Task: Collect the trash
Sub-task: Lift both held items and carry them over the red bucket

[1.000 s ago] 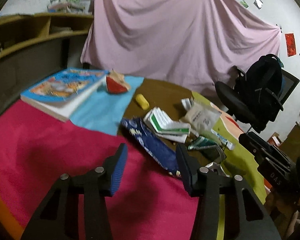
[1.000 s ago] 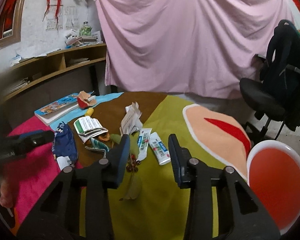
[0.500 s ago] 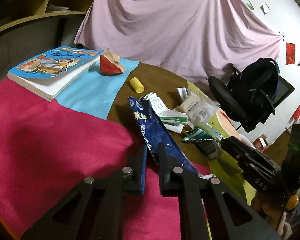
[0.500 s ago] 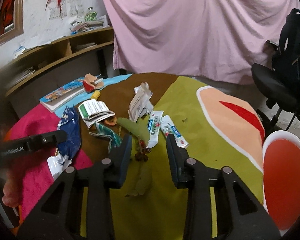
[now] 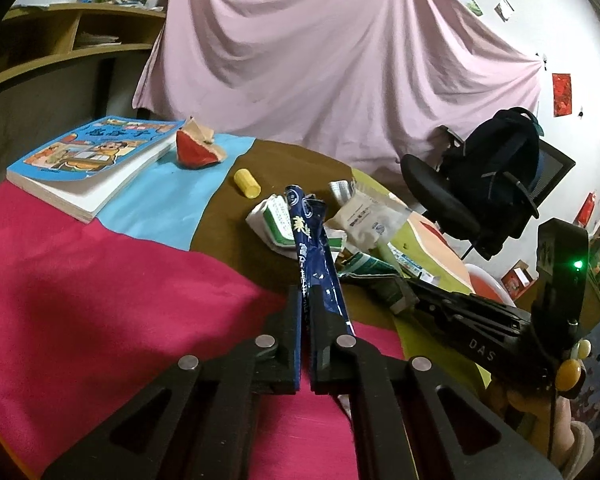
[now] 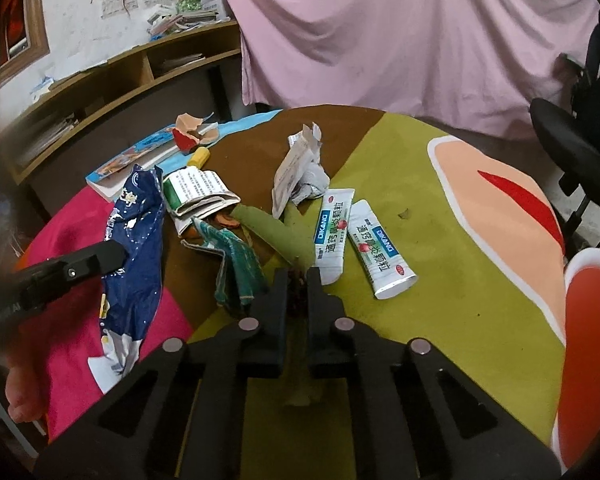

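1. Pink cloth (image 5: 340, 60) hangs across the back wall behind a round desk (image 6: 440, 280) covered in red, blue, brown and olive fabric patches.
2. Reference landmark: the blue snack wrapper (image 5: 314, 248), lying at the border of the red and brown patches.
3. Left tool (image 5: 305, 300): jaws together and clamped on the near end of the blue snack wrapper. The wrapper's far end rises off the desk.
4. Right tool (image 6: 298, 280): jaws closing, with a dark reddish cluster and the stem of a green leaf (image 6: 276, 232) between them. The frames do not settle whether the pads press on it yet.
5. Folded white-and-green leaflet (image 6: 196, 196): just beside the blue snack wrapper, on the brown patch.
6. Crumpled teal wrapper (image 6: 236, 268): near the blue snack wrapper, between it and the right tool.
7. Crumpled white packet (image 6: 300, 172): beyond the leaflet from the blue snack wrapper.
8. Two white tubes (image 6: 364, 244): side by side on the olive patch, well apart from the blue snack wrapper, just beside the right tool.
9. Yellow cylinder (image 5: 247, 183): behind the blue snack wrapper, near the blue patch.
10. Torn red carton piece (image 5: 196, 148) and picture book (image 5: 92, 160): farther behind the blue snack wrapper, touching one another.
11. White bowl with a red inside (image 6: 592, 344): at the desk's edge, far from the blue snack wrapper.
12. Black office chair (image 5: 480, 192): off the desk, beyond the wrapper.
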